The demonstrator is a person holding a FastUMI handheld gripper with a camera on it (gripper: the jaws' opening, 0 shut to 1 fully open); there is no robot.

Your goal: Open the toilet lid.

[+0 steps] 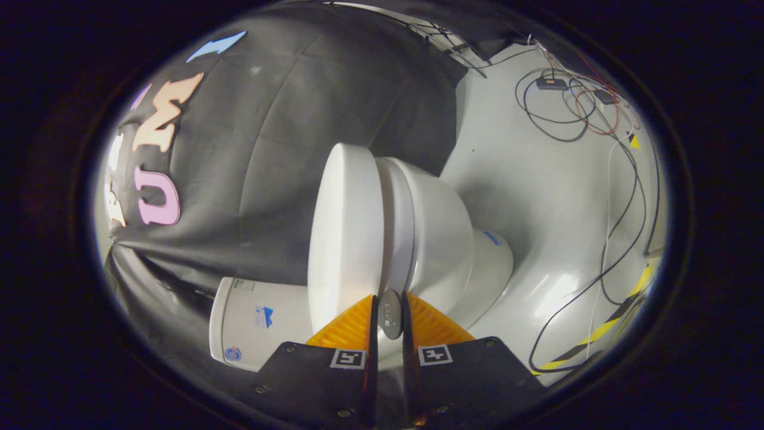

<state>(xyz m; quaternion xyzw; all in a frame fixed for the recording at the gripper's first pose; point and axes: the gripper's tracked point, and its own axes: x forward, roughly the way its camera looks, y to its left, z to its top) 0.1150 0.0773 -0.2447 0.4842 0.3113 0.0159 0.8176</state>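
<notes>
The white toilet appears turned on its side. Its lid [343, 239] lies closed against the seat [397, 227] and bowl [444, 239]. The tank [256, 325] sits beside my left finger. My gripper [390, 298] is at the hinge end of the lid, just ahead of the seam between lid and seat. Its fingers are drawn almost together, leaving a thin slit. A small grey round cap [391, 313] shows in that slit, and I cannot tell whether the fingers touch it. The left finger [352, 328] overlaps the lid's near edge.
The black cloth wall [268, 149] hangs behind the toilet. The pale floor [537, 209] spreads past the bowl, with loose cables [573, 107] and a yellow-black striped tape line [615, 316] across it.
</notes>
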